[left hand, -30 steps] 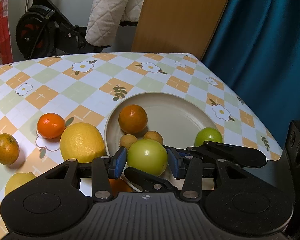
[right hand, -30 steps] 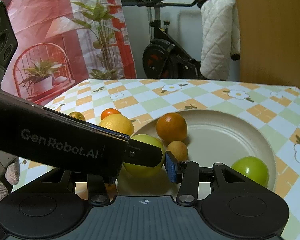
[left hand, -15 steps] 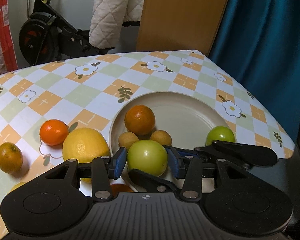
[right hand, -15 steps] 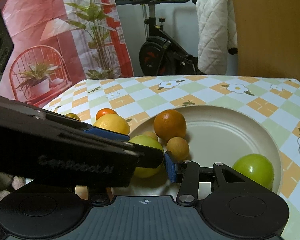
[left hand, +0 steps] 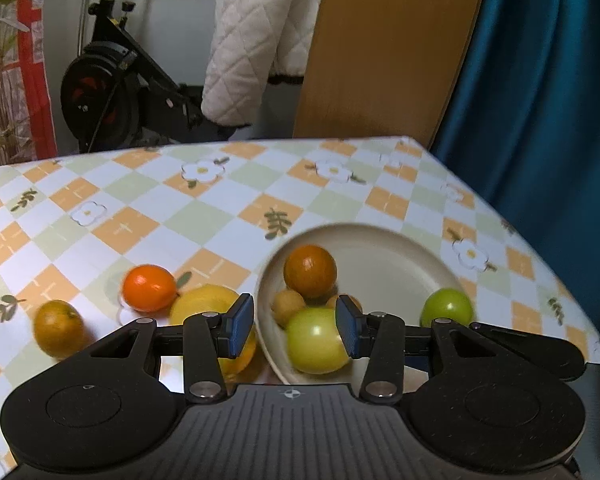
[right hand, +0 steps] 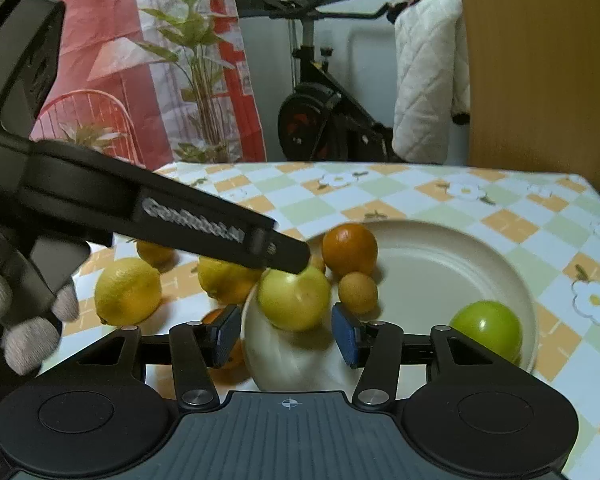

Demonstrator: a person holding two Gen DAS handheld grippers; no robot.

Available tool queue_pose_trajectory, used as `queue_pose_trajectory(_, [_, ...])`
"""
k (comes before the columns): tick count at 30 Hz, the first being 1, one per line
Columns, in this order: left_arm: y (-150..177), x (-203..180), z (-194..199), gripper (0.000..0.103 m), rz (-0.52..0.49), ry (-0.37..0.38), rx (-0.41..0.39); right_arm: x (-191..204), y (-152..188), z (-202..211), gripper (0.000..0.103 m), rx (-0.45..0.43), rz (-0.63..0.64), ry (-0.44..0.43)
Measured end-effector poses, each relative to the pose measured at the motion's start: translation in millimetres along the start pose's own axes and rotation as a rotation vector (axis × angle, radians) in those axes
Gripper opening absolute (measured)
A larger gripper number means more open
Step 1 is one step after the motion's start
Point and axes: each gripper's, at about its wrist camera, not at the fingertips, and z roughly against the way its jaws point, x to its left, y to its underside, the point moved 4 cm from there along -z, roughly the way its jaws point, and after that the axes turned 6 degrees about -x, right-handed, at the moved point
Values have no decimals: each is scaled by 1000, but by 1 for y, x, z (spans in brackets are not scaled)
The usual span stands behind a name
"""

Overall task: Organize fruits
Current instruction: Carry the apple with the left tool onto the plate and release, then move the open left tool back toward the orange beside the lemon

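Two handheld grippers meet over a cream plate (left hand: 380,240) near the table's right edge. The left gripper (left hand: 295,328) has its jaws apart, one pad beside a pale green fruit (left hand: 316,340) lying just inside the plate's near rim, with no clamp visible. The right gripper (right hand: 286,338) has just been widening its jaws, which are apart and bracket the same fruit without pressing it. Lemons (right hand: 128,290) and oranges (left hand: 148,287) wait toward the left edge. Clearing both tools gently should keep the fruit from rolling.
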Motion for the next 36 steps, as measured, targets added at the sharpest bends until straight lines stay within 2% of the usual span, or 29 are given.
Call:
queue_pose_trajectory(6, [4,20,40,48,60,-6,-51,16,-1,8,46,-10,42,-37])
queue_pose_trajectory(14, [30,65,82,47,179,-101,-112,47,4,6,42,28,133,-86])
queue_pose_trajectory(19, [38,76,84,47,212,-116,-131,55,10,-3,38,62,171,-74])
queue_pose_trajectory(31, [52,74,79,47,229,-51,-126,68,9,-18,38,68,259,-44])
queue_pose_trajectory(36, [55,72,79,46,229,-42,-125,76,9,-15,37,75,271,-81])
